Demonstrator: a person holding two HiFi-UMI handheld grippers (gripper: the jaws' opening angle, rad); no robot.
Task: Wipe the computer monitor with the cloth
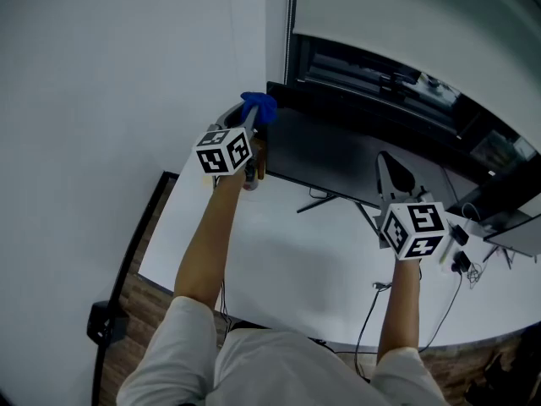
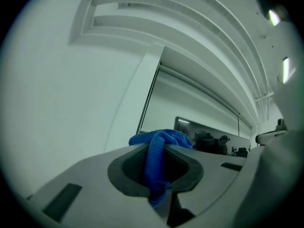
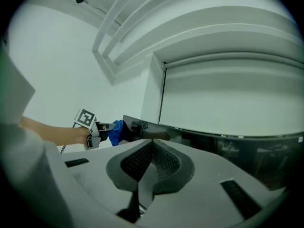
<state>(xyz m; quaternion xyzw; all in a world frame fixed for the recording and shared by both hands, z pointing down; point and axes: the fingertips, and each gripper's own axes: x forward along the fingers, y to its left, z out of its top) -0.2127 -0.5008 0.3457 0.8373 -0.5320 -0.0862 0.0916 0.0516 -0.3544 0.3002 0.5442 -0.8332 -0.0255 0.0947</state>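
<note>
Blue cloth (image 1: 259, 106) at the monitor's (image 1: 338, 155) end
The left tongs (image 2: 156, 148) pinch the cloth by the monitor's left end. The right tongs (image 3: 152, 146) are closed together, holding nothing, above the white desk (image 1: 279, 252).

cloth (image 1: 259, 106) blue | monitor (image 1: 338, 155) black | table (image 1: 279, 252) white | floor (image 1: 148, 301) brown wood-grain

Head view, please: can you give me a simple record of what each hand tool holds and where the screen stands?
Left gripper: shut on blue cloth
Cloth position: at the monitor's upper left corner
Right gripper: shut, empty, in front of the monitor
Monitor: dark, standing on white table
</note>
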